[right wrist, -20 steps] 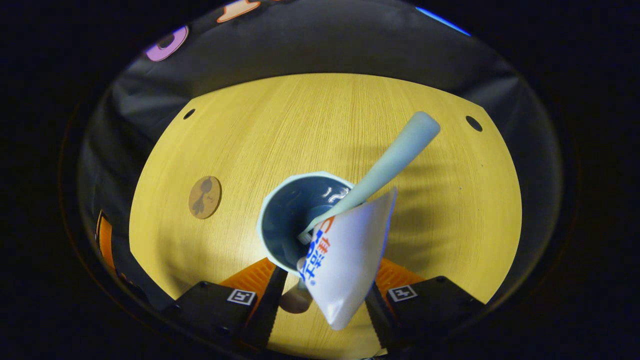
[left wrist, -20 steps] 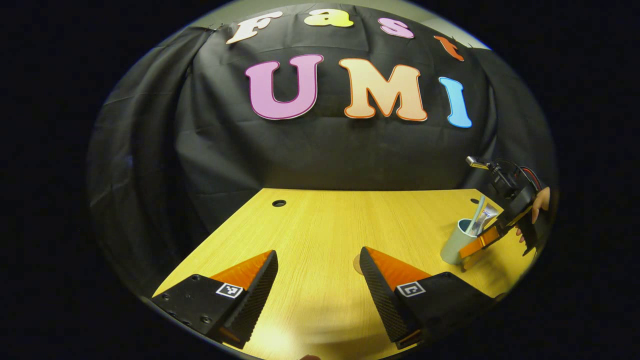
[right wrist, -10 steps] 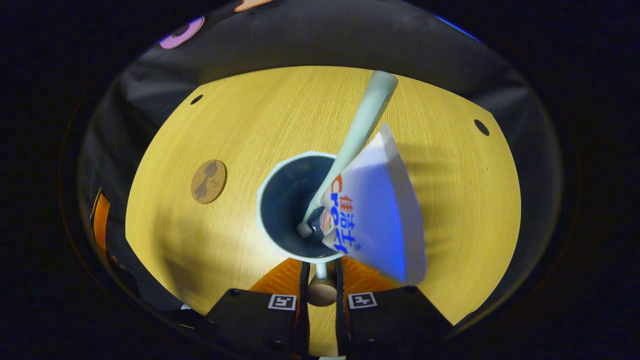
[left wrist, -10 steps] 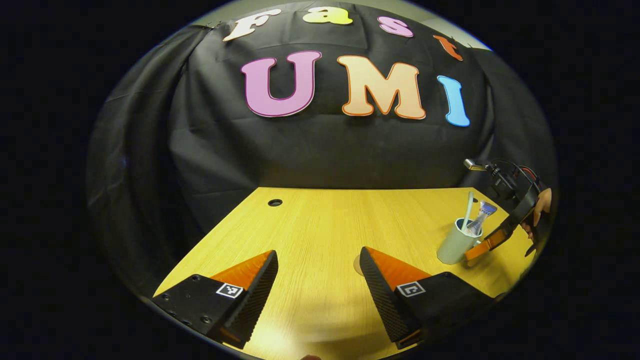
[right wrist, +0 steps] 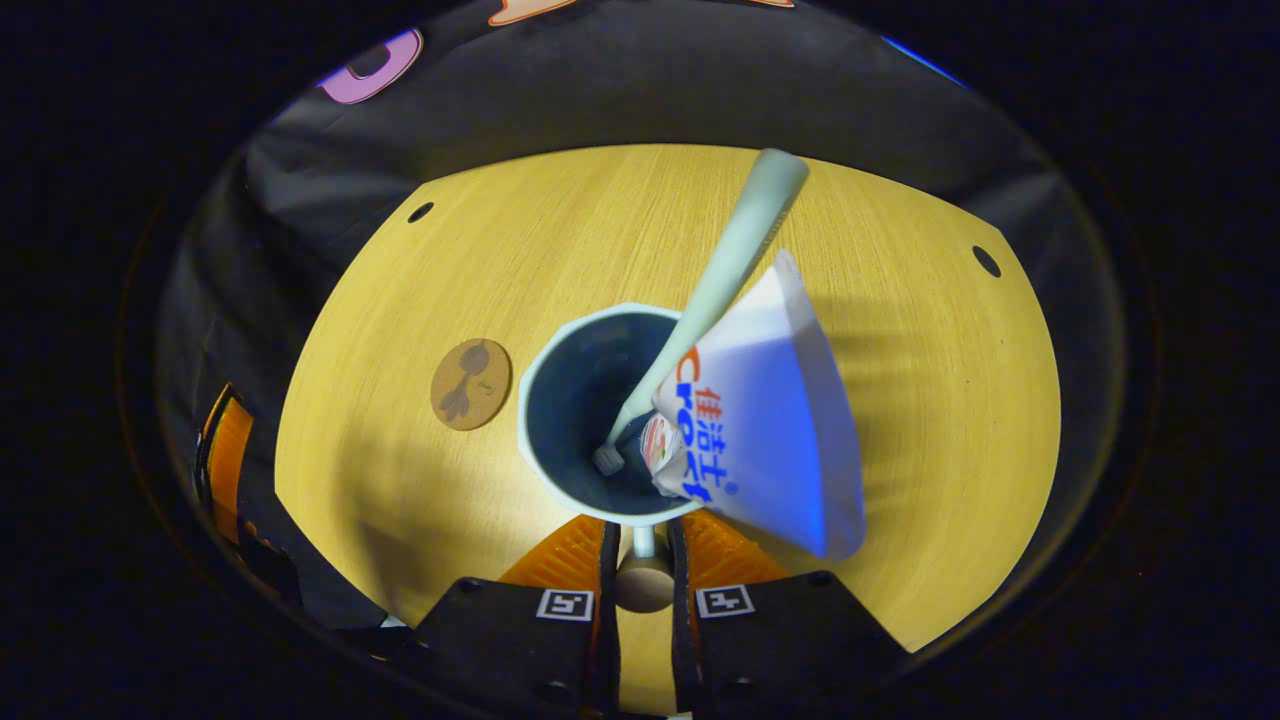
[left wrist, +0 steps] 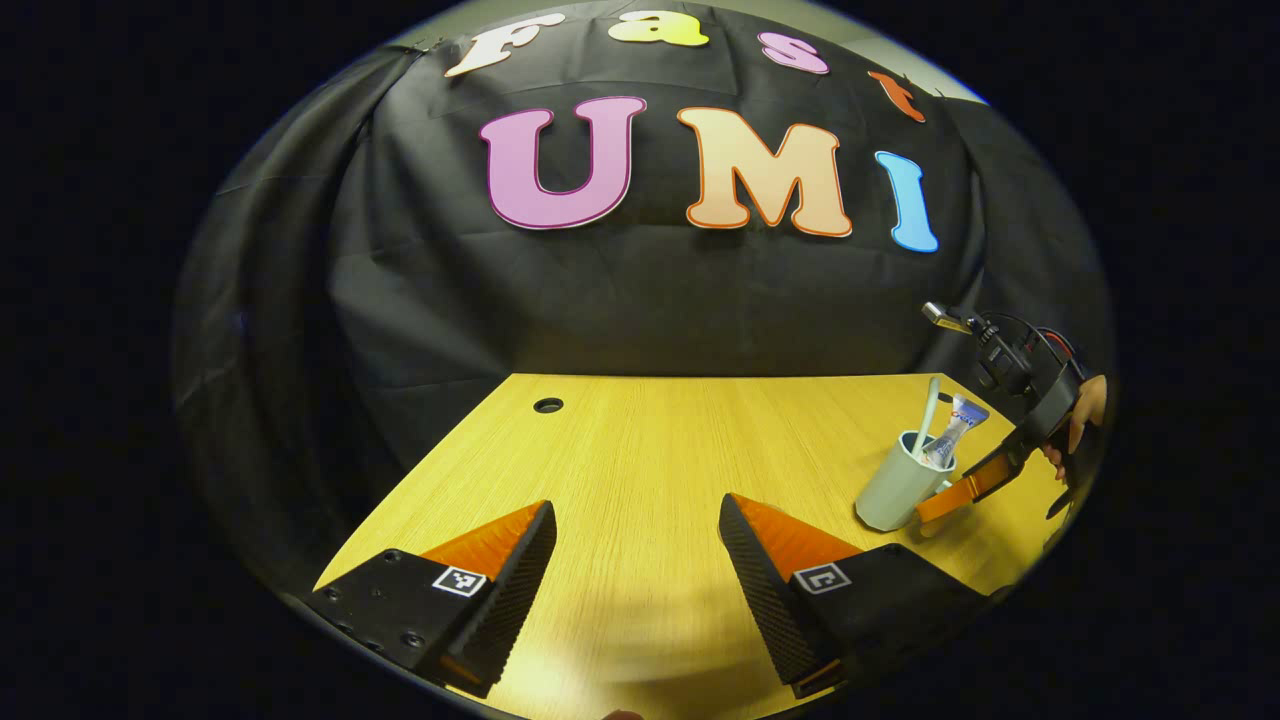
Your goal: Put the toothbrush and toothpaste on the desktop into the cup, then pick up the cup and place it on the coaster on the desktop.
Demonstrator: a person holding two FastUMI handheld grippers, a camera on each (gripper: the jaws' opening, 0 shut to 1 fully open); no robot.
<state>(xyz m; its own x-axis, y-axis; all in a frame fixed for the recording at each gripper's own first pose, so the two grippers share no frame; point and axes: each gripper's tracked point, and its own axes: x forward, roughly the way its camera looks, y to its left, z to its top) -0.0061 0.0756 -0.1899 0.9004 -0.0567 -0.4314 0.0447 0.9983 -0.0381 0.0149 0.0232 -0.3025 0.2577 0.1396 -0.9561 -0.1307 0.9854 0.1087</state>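
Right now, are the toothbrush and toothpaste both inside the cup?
Yes, both in. The toothbrush and toothpaste stand leaning inside the cup, tops sticking out above its rim; the right tongs pinch its handle.

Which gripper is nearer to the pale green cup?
Right. The right gripper is closed on the pale green cup's handle; the left gripper hovers apart, open.

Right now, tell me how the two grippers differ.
The right gripper is shut on the cup handle; the left gripper is open, holding nothing. The right gripper sits at the cup; the left gripper hangs over bare desktop. Both are held above the desktop.
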